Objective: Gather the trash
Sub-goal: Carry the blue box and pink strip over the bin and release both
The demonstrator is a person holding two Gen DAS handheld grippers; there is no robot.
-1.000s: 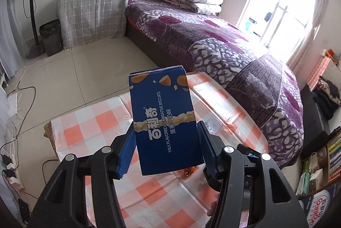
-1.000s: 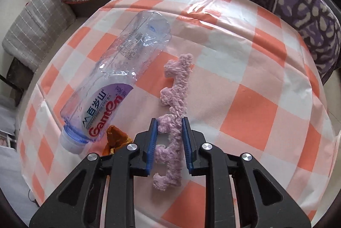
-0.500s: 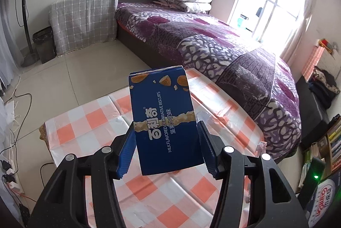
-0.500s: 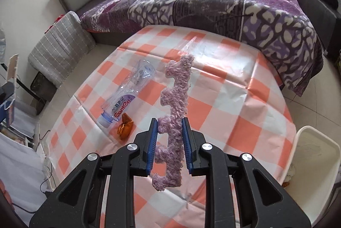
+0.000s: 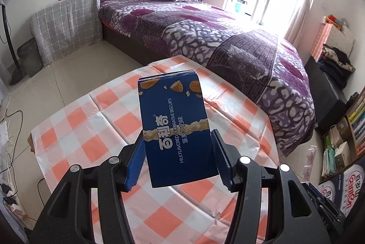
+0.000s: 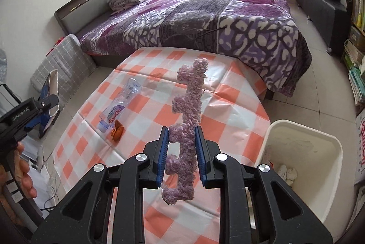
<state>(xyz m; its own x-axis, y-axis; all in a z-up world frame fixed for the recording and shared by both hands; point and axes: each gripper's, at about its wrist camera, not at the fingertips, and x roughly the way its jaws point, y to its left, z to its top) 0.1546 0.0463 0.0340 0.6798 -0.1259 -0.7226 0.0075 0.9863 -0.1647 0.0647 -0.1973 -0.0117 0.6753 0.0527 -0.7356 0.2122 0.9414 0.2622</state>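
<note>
My left gripper (image 5: 178, 152) is shut on a blue biscuit box (image 5: 175, 125) and holds it upright, high above the orange-and-white checked table (image 5: 95, 130). My right gripper (image 6: 181, 152) is shut on a fuzzy pink-purple strip (image 6: 189, 111) and holds it above the table (image 6: 228, 111). A crushed clear plastic bottle (image 6: 118, 107) and a small orange wrapper (image 6: 116, 132) lie on the table. A white trash bin (image 6: 305, 166) with some white scraps inside stands by the table's right side. The left gripper with its box also shows at the left edge of the right wrist view (image 6: 49, 95).
A bed with a purple blanket (image 5: 205, 38) stands beyond the table. A chair draped in grey checked cloth (image 5: 68, 25) and a dark bin (image 5: 29, 57) are at the far left. Shelves with books (image 5: 342, 134) line the right. Cables (image 5: 9, 152) lie on the floor at left.
Both grippers have risen and pulled back from the table with their loads. The strip left the tabletop. The white bin came into the right wrist view.
</note>
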